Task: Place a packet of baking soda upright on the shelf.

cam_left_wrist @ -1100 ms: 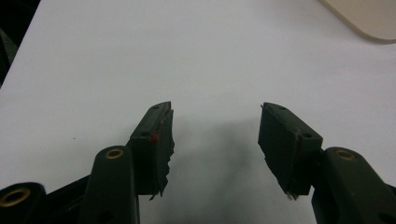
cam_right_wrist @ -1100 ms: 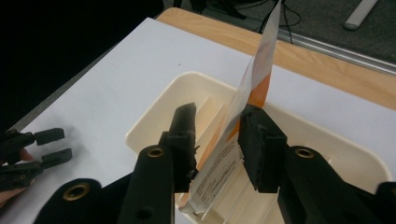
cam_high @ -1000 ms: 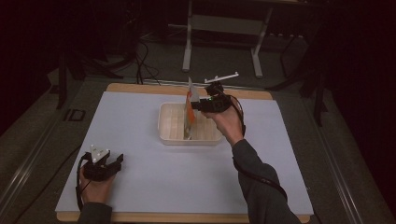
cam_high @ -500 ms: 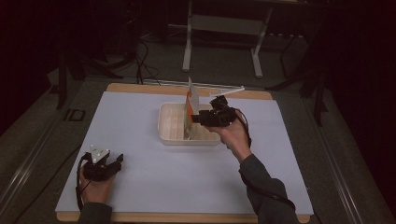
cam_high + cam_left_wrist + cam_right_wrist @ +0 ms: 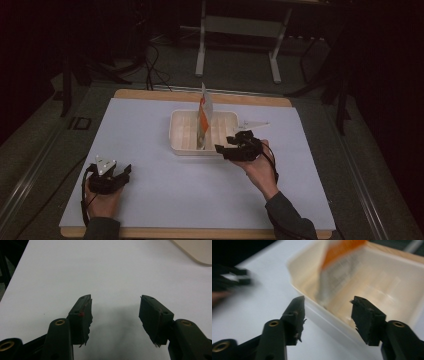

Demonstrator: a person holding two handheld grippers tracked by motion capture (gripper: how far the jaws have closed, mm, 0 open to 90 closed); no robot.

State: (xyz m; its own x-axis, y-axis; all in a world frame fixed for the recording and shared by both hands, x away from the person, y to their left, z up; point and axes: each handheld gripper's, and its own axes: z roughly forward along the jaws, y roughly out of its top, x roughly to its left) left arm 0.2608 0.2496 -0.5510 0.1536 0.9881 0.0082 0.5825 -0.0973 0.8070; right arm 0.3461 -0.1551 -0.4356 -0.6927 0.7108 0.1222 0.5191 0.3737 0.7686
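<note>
Packet (image 5: pixel 204 120) upright in cream bin (image 5: pixel 180 148); right gripper (image 5: pixel 225 150) beside it and left gripper (image 5: pixel 126 171) both gape wide

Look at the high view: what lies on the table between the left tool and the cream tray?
Nothing: between the left tool and the cream tray, the high view shows bare white tabletop.

A wooden table (image 5: pixel 150 95) carries 1 white sheet (image 5: pixel 165 200) covering nearly its whole top. On the sheet, toward the far middle, sits 1 cream tray (image 5: pixel 181 148).
</note>
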